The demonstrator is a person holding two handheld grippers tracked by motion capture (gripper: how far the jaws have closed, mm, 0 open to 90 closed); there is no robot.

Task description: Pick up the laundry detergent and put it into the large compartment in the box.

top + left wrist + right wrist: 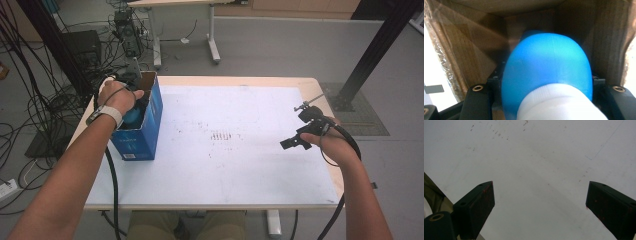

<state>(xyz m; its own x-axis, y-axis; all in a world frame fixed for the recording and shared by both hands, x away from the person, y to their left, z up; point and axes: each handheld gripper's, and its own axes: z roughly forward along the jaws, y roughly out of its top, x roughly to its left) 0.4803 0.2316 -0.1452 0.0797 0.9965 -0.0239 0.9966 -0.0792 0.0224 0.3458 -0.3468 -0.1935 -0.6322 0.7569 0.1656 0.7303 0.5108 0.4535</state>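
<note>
A blue cardboard box (145,132) stands open-topped at the table's left side. My left gripper (549,100) reaches down into it, the hand (117,97) over the opening. Its black jaws press on both sides of a rounded blue bottle (549,65) with a white ribbed cap (559,103). The same blue bottle (134,116) peeks out of the box beneath the hand, brown cardboard walls (474,50) around it. My right gripper (295,141) hovers over the table's right part. In its own view the right gripper (540,200) stands wide open above bare white surface.
The white tabletop (230,150) carries small dark speckles near its centre (220,136). Cables and equipment (125,35) crowd the floor at the back left. A black frame post (375,50) rises beyond the right rear corner.
</note>
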